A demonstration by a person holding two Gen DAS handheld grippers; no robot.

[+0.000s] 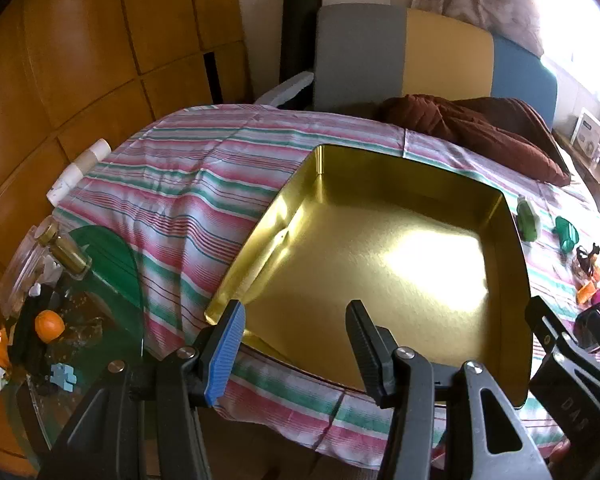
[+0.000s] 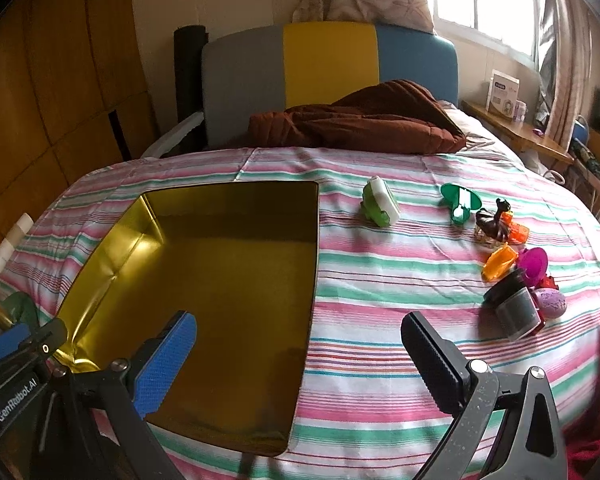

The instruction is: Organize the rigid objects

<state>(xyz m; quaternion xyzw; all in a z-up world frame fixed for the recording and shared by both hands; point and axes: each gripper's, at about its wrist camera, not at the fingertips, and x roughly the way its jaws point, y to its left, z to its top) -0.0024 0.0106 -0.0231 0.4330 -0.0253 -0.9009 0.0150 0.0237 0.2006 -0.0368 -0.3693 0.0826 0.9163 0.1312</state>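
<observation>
Both grippers, left gripper (image 1: 296, 344) and right gripper (image 2: 300, 356), gape empty at lower frame over the bare gold tin (image 2: 236, 280) (apparently the collecting bin); small toys (image 2: 500, 256) wait scattered right of it.

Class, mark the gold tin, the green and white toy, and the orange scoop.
gold tin (image 2: 220, 280), right wrist view, bare inner floor.
green and white toy (image 2: 380, 200), right wrist view, white top face.
orange scoop (image 2: 499, 262), right wrist view, middle of body.

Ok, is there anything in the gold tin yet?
No: in the right wrist view the gold tin shows only its bare shiny floor, while the small toys lie on the striped cloth to its right.
</observation>
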